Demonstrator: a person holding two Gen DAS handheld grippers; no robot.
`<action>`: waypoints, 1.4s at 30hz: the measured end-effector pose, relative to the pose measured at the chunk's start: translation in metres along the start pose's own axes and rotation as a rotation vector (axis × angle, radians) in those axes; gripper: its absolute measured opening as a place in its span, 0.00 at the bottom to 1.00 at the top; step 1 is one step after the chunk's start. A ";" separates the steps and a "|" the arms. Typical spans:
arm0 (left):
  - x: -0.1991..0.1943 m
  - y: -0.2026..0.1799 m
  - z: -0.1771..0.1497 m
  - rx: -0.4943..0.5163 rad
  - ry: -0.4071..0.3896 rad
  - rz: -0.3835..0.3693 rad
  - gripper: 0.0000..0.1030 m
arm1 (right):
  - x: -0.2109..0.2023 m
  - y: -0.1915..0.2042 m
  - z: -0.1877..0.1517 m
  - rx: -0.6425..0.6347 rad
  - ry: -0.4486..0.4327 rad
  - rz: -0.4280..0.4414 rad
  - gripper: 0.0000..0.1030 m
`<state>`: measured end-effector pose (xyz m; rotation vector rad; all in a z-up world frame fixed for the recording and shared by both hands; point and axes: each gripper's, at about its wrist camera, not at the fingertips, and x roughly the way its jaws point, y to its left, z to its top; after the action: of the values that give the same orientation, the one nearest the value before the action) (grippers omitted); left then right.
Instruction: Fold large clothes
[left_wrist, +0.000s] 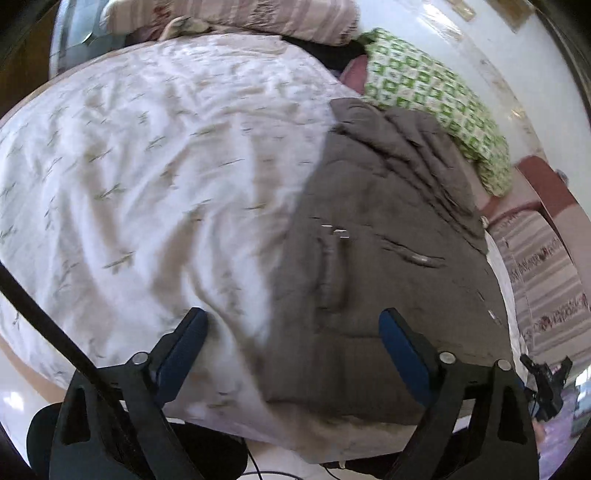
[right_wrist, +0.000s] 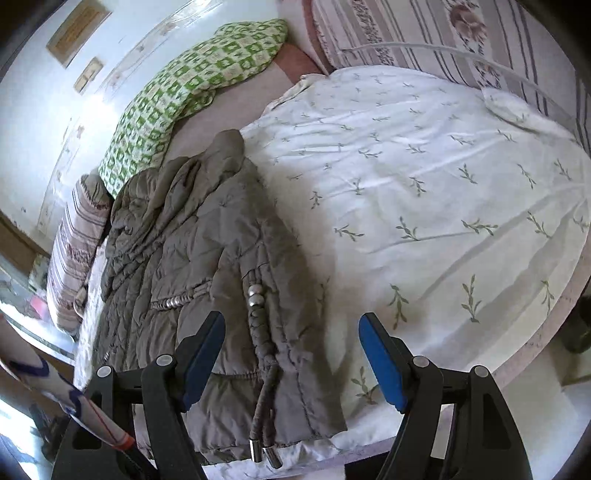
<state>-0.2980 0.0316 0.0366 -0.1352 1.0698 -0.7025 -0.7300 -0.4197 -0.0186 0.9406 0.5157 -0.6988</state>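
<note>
Two grippers in my charge, both over the bed.

Item: left gripper (left_wrist: 293, 325), jaws spread wide, nothing between the pads. I see no contact with cloth; it hangs above the near edge of the bed.

Item: right gripper (right_wrist: 291, 328), jaws likewise well apart and empty, pointing down at the lower hem of the garment.

Item: grey-brown padded jacket (right_wrist: 207, 266), lying flat on the white leaf-print duvet (right_wrist: 443, 192), lengthwise away from me, hood end far, hem near. In the right wrist view it sits under and left of the jaws; its braided cord (right_wrist: 264, 387) with metal tips runs down between the fingers toward the bed edge. In the left wrist view the jacket (left_wrist: 373, 229) fills the space ahead and to the right of the jaws, blurred.

Item: green checked pillow (right_wrist: 192, 85) beyond the hood, touching or just beside it.

Item: striped floral blanket (right_wrist: 424, 33) at the far side.
</note>
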 end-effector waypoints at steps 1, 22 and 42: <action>0.002 -0.006 -0.002 0.014 0.002 -0.002 0.90 | 0.000 -0.003 0.000 0.013 0.003 0.007 0.77; 0.024 -0.055 -0.047 0.153 0.000 -0.004 0.90 | 0.015 0.047 -0.057 -0.095 0.122 0.242 0.64; 0.030 -0.072 -0.052 0.238 -0.095 0.148 0.63 | 0.024 0.047 -0.061 -0.127 0.050 0.130 0.32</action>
<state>-0.3667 -0.0299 0.0191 0.1137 0.8888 -0.6769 -0.6860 -0.3560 -0.0392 0.8662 0.5320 -0.5204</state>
